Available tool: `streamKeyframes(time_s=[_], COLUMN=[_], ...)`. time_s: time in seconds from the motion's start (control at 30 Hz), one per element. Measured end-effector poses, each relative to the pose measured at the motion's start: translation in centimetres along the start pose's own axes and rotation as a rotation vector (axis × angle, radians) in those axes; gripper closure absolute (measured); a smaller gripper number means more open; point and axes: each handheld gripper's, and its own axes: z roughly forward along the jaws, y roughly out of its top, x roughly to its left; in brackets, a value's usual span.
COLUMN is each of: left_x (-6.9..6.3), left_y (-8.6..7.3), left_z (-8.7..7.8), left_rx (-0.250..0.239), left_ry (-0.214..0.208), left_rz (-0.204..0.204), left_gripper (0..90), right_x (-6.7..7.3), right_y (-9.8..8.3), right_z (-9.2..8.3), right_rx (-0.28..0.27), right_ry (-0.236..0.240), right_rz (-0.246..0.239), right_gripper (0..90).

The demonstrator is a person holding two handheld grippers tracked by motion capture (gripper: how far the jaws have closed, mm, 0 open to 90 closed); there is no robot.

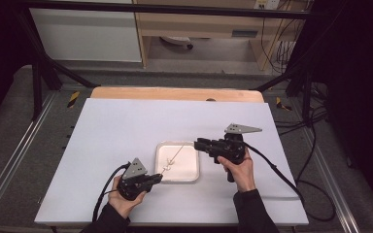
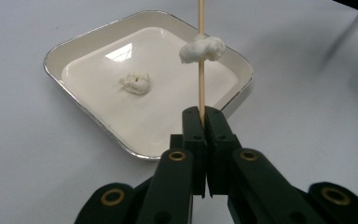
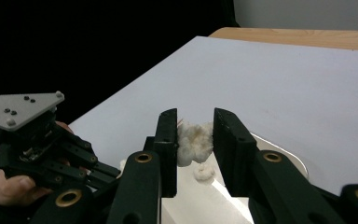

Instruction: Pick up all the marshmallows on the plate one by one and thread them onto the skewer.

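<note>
A large white sheet (image 1: 126,145) covers the table, and a strip of the wooden tabletop (image 1: 175,93) shows at its far edge. Near the middle of the sheet stands a square white tray (image 1: 190,170) with a thin shiny rim and rounded corners.

The person's two hands come in from the near side. The left hand (image 1: 124,201) holds the left gripper (image 1: 159,178) at the near left corner of the tray. Its jaws are pressed together on the lower end of a thin wooden skewer (image 2: 202,88). In the left gripper view the skewer rises straight from the jaws and leaves the picture at the top. In the high view it runs slanted over the tray toward the right gripper (image 1: 197,143).

The right hand (image 1: 241,170) holds the right gripper at the far right corner of the tray, above its rim. Its jaws stand apart, one on each side of a white fluffy lump (image 3: 194,141) that sits on the skewer. It cannot be told if the jaws touch the lump or only stand just beside it.

A second white lump (image 2: 135,83), smaller and a little creamy, lies on the floor of the tray, well apart from the skewer. In the right gripper view it shows low between the jaws, under the first lump.
</note>
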Motion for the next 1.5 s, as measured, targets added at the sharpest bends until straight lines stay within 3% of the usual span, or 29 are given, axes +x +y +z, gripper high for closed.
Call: streamKeyframes(time_s=[0.53, 1.03, 1.5], left_x=[-0.3, -0.3, -0.5], left_y=[0.1, 0.0, 0.0], left_z=[0.0, 0.0, 0.1], left_rx=[-0.005, -0.006, -0.015], left_ry=[-0.008, -0.008, -0.021], left_rz=[0.013, 0.015, 0.036], left_gripper=[88.4, 88.4, 88.4], right_x=[-0.2, -0.4, 0.0], right_y=[0.4, -0.2, -0.9], right_z=[2.4, 3.3, 3.9], right_rx=[0.004, 0.024, 0.046], right_ry=[0.055, 0.076, 0.139], right_rz=[0.074, 0.097, 0.129], right_gripper=[72.1, 72.2, 75.3])
